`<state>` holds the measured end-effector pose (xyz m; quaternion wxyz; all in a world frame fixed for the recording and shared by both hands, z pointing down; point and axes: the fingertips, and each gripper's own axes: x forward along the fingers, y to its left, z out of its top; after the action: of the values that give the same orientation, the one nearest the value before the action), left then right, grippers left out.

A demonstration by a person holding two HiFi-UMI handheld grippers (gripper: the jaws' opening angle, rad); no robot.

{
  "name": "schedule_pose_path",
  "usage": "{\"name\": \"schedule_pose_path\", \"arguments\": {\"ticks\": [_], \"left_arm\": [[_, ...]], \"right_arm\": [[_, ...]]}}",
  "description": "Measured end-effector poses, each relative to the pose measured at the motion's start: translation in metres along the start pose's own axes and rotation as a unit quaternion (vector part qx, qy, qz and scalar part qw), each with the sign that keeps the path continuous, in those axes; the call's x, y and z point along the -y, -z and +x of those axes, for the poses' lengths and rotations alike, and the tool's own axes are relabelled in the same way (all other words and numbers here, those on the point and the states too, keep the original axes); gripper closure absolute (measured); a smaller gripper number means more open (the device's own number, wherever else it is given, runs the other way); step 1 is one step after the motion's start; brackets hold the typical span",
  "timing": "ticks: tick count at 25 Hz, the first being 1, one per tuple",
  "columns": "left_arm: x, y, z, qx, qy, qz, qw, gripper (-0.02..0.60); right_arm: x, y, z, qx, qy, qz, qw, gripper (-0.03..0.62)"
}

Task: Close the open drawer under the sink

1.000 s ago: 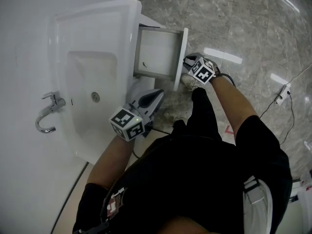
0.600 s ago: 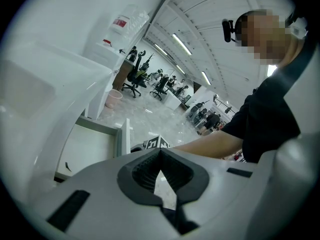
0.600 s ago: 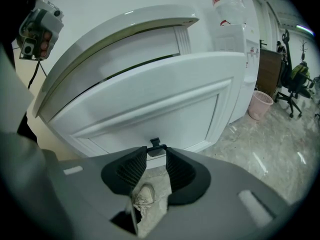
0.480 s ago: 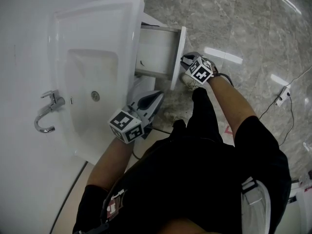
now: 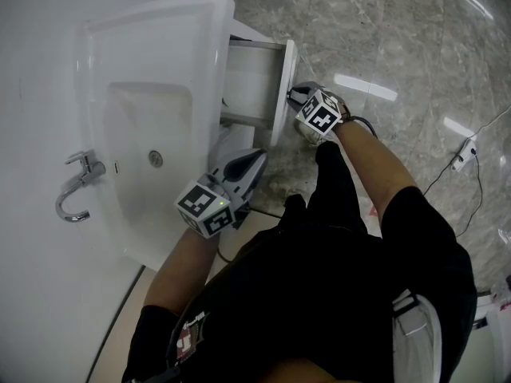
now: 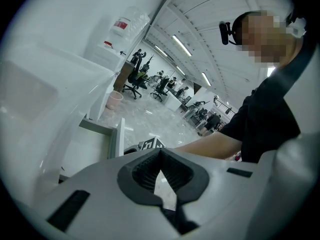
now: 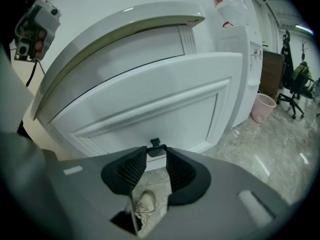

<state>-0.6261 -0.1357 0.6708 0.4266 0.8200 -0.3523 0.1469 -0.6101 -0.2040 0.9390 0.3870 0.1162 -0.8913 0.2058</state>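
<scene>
Drawer handle pinched between part-open jaws of right tool

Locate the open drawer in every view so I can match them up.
Head view: drawer upper centre, jutting right from under the white sink.
Left gripper view: lower left, below the sink.
Right gripper view: its front panel fills the centre.
Shared landmark: the sink's rim over the drawer.

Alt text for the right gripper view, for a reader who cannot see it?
The right gripper clasps the small dark handle of a white drawer front, just under the white sink. A pink bin stands on the marble floor at right.
</scene>
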Motion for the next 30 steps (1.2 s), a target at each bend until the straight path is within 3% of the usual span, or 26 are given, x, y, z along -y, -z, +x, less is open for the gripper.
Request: {"name": "schedule_pose_path", "arguments": {"ticks": [30], "left_arm": [[-0.012, 0.003, -0.027, 0.027, -0.007, -0.031, 0.9991, 0.591]], "right_arm": [[-0.016, -0.054, 0.048, 0.011, -0.019, -0.007, 1.0, 0.474]]}}
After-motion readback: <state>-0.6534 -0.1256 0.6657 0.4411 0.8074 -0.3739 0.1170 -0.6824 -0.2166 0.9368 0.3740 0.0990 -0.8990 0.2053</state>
